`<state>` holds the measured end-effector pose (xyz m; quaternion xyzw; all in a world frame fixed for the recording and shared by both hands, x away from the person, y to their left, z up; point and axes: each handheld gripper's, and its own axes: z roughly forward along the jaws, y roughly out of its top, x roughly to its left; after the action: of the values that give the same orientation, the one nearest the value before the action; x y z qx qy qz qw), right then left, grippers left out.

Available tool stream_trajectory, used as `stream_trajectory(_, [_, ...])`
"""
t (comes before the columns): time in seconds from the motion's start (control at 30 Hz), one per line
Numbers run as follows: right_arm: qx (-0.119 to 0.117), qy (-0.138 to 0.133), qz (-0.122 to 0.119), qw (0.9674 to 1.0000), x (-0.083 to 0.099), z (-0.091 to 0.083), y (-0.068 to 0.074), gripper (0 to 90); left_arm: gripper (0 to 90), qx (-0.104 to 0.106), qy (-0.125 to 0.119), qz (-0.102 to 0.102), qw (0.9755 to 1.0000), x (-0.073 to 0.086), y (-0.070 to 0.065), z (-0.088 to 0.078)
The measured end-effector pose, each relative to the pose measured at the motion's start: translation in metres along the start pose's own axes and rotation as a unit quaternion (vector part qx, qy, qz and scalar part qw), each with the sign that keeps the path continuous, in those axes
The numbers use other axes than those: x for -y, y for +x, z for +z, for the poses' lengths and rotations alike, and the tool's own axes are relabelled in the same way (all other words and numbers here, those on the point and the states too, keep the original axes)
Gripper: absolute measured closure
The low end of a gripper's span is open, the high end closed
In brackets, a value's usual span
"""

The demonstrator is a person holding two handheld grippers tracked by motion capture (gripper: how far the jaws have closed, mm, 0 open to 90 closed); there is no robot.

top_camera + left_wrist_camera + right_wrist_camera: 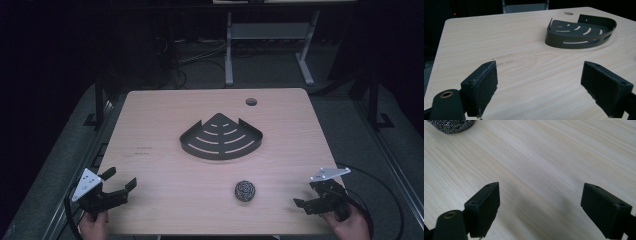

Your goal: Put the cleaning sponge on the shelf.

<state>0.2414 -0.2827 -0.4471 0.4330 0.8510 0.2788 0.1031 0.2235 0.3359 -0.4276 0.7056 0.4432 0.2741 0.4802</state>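
1. The right claw (311, 196) sits at the near right corner of the bench (150, 130), held in a hand (350, 226) that comes in from the bottom edge. Its jaws stand wide apart and released, with nothing but bare wood grain between them in the right gripper view.

2. The left claw (120, 181) rests at the near left corner, likewise released. In the left gripper view its two black pads (482, 87) frame empty bench, touching nothing.

3. A small dark scouring ball (245, 190) of glittery mesh lies on the near part of the bench, right of centre and to the left of the right claw. It is near that claw but apart from it; the right gripper view catches its edge (450, 125) at the far left corner of the picture.

4. Farther off, near the middle of the bench, sits a dark metal corner basket (221, 138) with a slotted floor and a low curved wall. It is empty. The left gripper view shows it (579, 33) at the far right, well apart from the left claw.

5. A round cable hole (251, 102) marks the far side of the bench beyond the basket.

6. Judged from how things lie, the work has barely begun: the ball is ungrasped and outside the basket. What is left appears to be everything, namely closing on the ball, carrying it across and setting it in the basket.
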Motion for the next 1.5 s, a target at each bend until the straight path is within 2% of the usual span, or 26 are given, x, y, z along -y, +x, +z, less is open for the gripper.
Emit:
stream_trajectory(0.27, [-0.007,-0.001,-0.003,1.0000,-0.003,0.002,0.003,15.1,13.2,0.005,-0.002,-0.004,1.0000,0.001,-0.001,-0.001])
stream_trajectory(0.43, [-0.007,0.003,-0.020,0.9998,-0.008,0.001,0.011,15.1,13.2,0.008,-0.003,-0.002,1.0000,0.001,-0.001,-0.001])
stream_trajectory(0.57, [-0.012,-0.004,-0.026,0.9996,-0.013,0.001,0.015,15.1,13.2,0.006,-0.006,-0.003,1.0000,0.000,-0.001,-0.002])
stream_trajectory(0.7, [-0.018,0.003,-0.040,0.9990,-0.019,0.004,0.019,15.1,13.2,0.006,-0.005,0.000,1.0000,0.000,-0.002,-0.002])
stream_trajectory(0.77, [-0.020,0.006,-0.038,0.9991,-0.020,0.004,0.019,15.0,13.2,0.006,-0.006,-0.002,1.0000,0.000,-0.002,-0.002])
stream_trajectory(1.03, [-0.036,0.009,-0.063,0.9973,-0.033,0.006,0.031,14.7,13.2,0.006,-0.008,-0.001,1.0000,0.000,-0.002,-0.002])
stream_trajectory(1.1, [-0.040,0.012,-0.078,0.9961,-0.038,0.008,0.038,14.7,13.2,0.005,-0.008,-0.001,1.0000,0.000,-0.002,-0.003])
stream_trajectory(1.27, [-0.049,0.010,-0.089,0.9948,-0.044,0.011,0.046,14.4,13.2,0.006,-0.007,0.000,1.0000,0.000,-0.002,-0.002])
stream_trajectory(1.5, [-0.059,0.020,-0.106,0.9924,-0.052,0.019,0.056,14.4,13.2,0.006,-0.007,0.000,1.0000,0.000,-0.001,-0.003])
